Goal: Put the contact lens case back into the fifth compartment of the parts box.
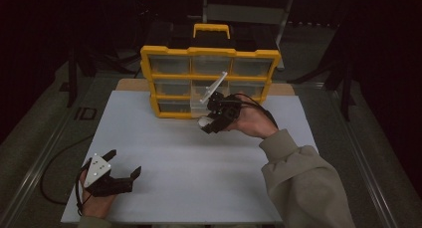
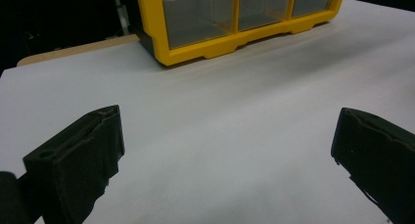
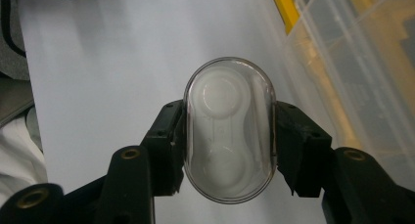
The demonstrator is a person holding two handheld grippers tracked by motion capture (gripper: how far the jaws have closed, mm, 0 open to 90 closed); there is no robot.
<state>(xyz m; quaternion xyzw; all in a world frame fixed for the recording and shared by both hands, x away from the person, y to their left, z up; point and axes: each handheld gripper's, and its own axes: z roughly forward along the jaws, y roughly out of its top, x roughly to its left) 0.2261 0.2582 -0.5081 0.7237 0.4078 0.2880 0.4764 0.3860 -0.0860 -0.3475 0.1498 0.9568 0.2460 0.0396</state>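
Note:
A yellow drawer cabinet (image 1: 209,53) with clear drawers stands at the far middle of the white board (image 1: 164,153). One clear drawer (image 1: 209,91) is pulled out and tilted. My right gripper (image 1: 205,123) hovers just in front of it, shut on a small clear oval case (image 3: 229,128) with a white insert; the jaws press its two long sides. The same case (image 1: 204,122) shows as a pale spot at the jaw tips. My left gripper (image 1: 123,163) rests open at the board's near left, its jaws wide apart (image 2: 227,150) over bare board.
The cabinet's bottom row of drawers (image 2: 235,13) lies ahead of the left gripper. A black case with a yellow handle (image 1: 212,29) sits behind the cabinet. Dark floor and stand legs (image 1: 74,73) surround the table. A cable (image 1: 54,173) trails off the left edge.

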